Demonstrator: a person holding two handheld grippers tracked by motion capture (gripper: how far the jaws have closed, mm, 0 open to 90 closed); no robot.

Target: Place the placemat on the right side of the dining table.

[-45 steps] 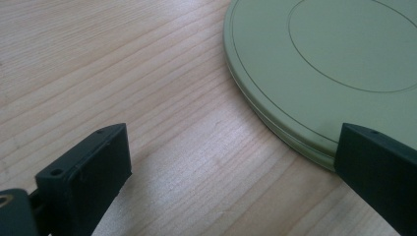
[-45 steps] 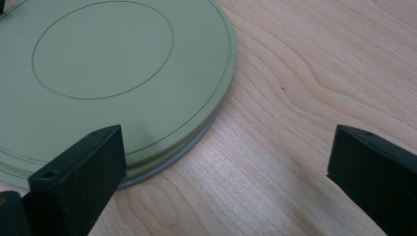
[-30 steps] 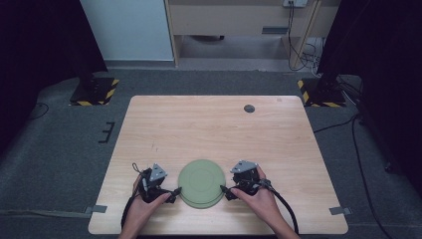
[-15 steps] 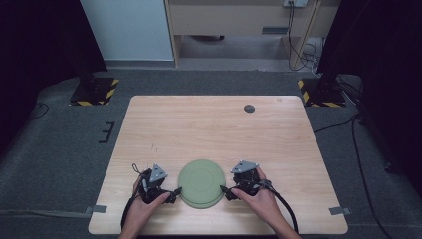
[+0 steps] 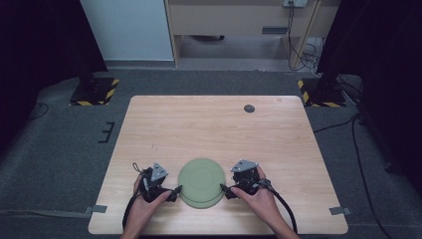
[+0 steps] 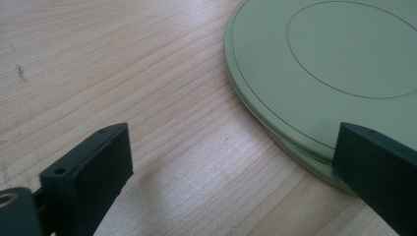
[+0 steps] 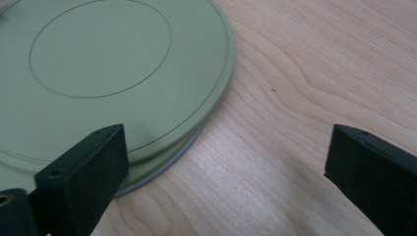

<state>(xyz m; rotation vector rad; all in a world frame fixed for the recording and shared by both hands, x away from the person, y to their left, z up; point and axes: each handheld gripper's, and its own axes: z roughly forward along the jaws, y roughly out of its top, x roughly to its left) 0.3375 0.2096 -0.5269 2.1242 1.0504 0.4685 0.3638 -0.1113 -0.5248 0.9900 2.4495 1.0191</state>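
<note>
Two hands are coming in from the near edge of the table, and each one is holding a gripper. The left gripper is sitting just beside the left side of a green plate, and the right gripper is sitting just beside its right side. The fingers of both grippers are spread wide apart and are not pinching anything. In the left gripper view, one black finger is hanging over bare wood and the other is hanging by the rim of the plate. In the right gripper view it is the other way round, with one finger over the plate and one over the wood. The plate is lying flat near the front of the table, right between the two grippers. It looks like two plates stacked, because a second rim is peeking out under the top one, though I cannot be sure. It looks hard and smooth, so it is probably stiff, slippery and not very heavy. The thin rim is the best place to grab, one side for each gripper, and the fingers will need to slide under the edge. Farther back, a small dark round thing is sitting alone near the far edge of the table.
</note>
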